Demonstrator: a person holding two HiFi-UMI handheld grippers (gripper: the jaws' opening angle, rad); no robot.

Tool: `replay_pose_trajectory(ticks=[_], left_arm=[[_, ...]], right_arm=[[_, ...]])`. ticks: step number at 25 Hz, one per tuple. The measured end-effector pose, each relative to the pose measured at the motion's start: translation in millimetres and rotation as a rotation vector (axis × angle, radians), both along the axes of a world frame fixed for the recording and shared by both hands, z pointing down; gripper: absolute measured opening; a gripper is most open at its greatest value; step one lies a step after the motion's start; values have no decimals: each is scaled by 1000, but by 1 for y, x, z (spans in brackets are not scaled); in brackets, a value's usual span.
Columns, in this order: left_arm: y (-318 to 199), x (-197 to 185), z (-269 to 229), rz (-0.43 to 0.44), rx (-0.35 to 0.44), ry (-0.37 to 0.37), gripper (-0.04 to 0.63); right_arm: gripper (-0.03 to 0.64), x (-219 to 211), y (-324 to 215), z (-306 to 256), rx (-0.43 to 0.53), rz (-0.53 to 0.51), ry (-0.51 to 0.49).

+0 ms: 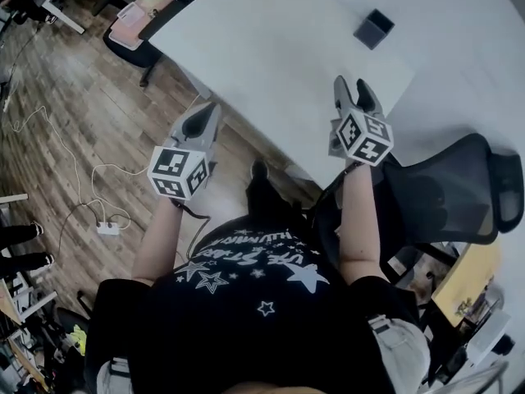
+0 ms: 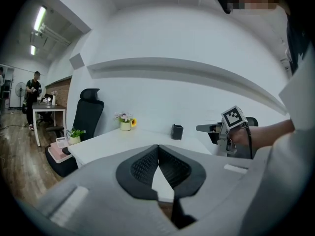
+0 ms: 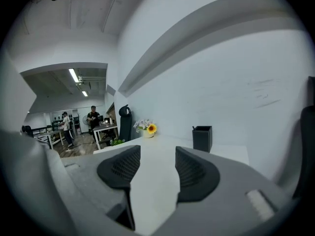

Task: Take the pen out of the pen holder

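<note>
Head view: pen holder [image 1: 373,29] far right on table [image 1: 271,48]; right gripper [image 1: 354,87] nearer, holder beyond it; left gripper [image 1: 209,115] well apart.
Left gripper view: jaws together, empty.
Right gripper view: jaws apart, empty; holder upright, ahead-right; pen not discernible.

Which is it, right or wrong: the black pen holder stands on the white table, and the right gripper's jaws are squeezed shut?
Wrong in one thing. The right gripper is open: the right gripper view shows its jaws apart with nothing between them. The black pen holder does stand on the white table.
</note>
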State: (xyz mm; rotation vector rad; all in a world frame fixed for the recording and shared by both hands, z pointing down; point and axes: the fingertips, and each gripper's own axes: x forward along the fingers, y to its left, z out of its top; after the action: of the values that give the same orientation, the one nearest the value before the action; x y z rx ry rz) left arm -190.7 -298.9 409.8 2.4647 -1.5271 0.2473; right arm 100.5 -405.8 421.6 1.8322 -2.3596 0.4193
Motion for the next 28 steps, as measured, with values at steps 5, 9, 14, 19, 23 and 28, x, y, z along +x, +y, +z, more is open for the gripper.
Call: replay_pose_trajectory(ticks=[5,9,14,19,23,28], left_arm=[[-67,29,-3,56,4,-7,11],[-108,53,-8,104,8,-7,11],[-155,77,-9,143,9,-3,11],[-193,93,-3,167,-4,-11,11],[-221,102,2,161,-14,-11,11],[-246,112,6,158,-20,-17,11]], right_arm=[[227,35,-59,-10,1,43,10],[227,52,-98,-15,-12,54,23],[227,71,-148,-7,-48,52,29],[227,88,-202,5,-76,62,68],[225,102,-235,13,-88,88,118],[190,107,-269,27,-107,78,162]])
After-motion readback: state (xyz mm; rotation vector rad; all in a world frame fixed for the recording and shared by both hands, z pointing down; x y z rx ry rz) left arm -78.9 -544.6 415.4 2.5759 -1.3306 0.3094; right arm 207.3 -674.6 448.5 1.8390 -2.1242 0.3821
